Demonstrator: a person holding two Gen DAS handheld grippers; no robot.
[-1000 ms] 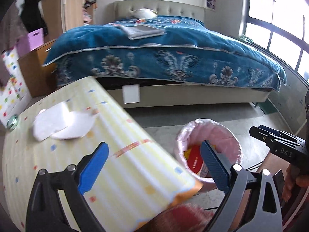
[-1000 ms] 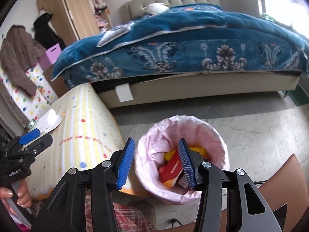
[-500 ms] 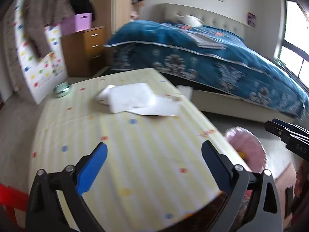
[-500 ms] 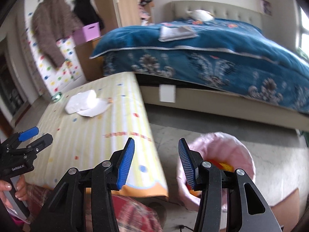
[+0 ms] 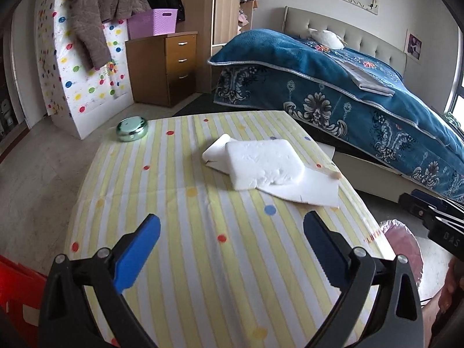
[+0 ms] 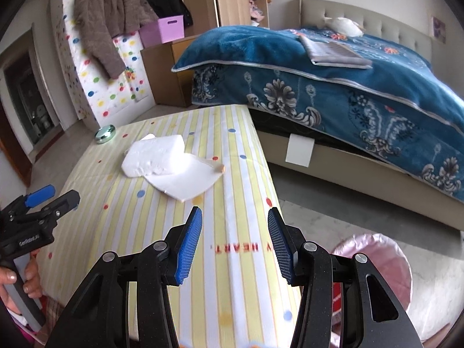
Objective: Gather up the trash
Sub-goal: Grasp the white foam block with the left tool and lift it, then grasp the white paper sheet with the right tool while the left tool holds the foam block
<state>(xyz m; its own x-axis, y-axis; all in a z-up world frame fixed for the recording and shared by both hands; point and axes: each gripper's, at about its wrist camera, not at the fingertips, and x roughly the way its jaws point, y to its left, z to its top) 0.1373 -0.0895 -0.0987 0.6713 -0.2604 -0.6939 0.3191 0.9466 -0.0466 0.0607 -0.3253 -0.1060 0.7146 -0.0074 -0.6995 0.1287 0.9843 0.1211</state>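
Note:
A white foam block (image 5: 264, 163) (image 6: 155, 156) lies on a flat white sheet (image 5: 307, 190) (image 6: 187, 178) on the yellow striped table (image 5: 203, 232) (image 6: 232, 261). A small stick (image 6: 216, 166) lies at the sheet's far edge. My left gripper (image 5: 232, 246) is open and empty above the table's near half, short of the foam. My right gripper (image 6: 233, 240) is open and empty over the table's right edge. A bin with a pink liner (image 6: 374, 258) (image 5: 403, 243) stands on the floor to the right of the table.
A green round tin (image 5: 132, 129) (image 6: 105, 134) sits at the table's far left corner. A bed with a blue blanket (image 5: 348, 87) (image 6: 333, 87) is behind the table. A wooden drawer cabinet (image 5: 165, 66) and a dotted board stand at the back left.
Both grippers have swung left, away from the pink bin toward the table. The foam block and sheet have come to the middle of both views. Both stay open and empty.

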